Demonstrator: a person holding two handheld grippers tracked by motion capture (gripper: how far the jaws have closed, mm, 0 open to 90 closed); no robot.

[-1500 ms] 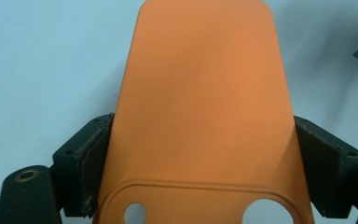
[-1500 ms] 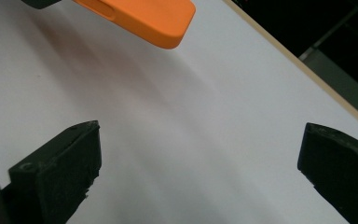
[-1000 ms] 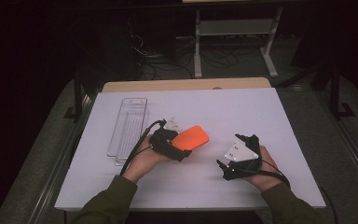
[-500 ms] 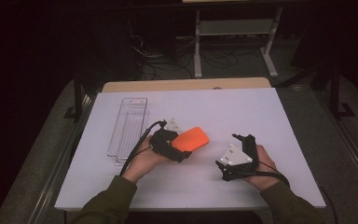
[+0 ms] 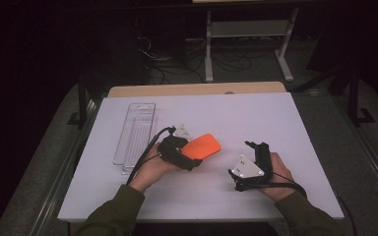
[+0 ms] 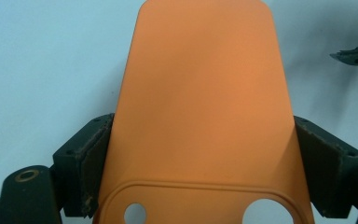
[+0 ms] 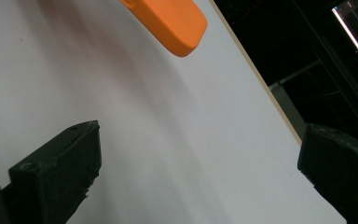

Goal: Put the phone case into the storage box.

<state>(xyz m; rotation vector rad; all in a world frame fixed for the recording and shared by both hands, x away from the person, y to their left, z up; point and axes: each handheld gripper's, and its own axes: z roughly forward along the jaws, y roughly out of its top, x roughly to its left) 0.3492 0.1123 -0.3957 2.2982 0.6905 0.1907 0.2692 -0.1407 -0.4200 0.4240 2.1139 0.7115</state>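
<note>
Left gripper view: orange case [image 6: 205,107] flat; matte; two holes

On the counter [image 5: 285,118], a flat case [image 5: 203,146] sits near the middle, clamped at its near end between the pads of the left tool [image 5: 193,156]. A clear tray [image 5: 135,132] lies just left of the case, running front to back. The right tool [image 5: 252,150] rests to the case's right, apart from it, with a bare strip of counter between them.
</note>
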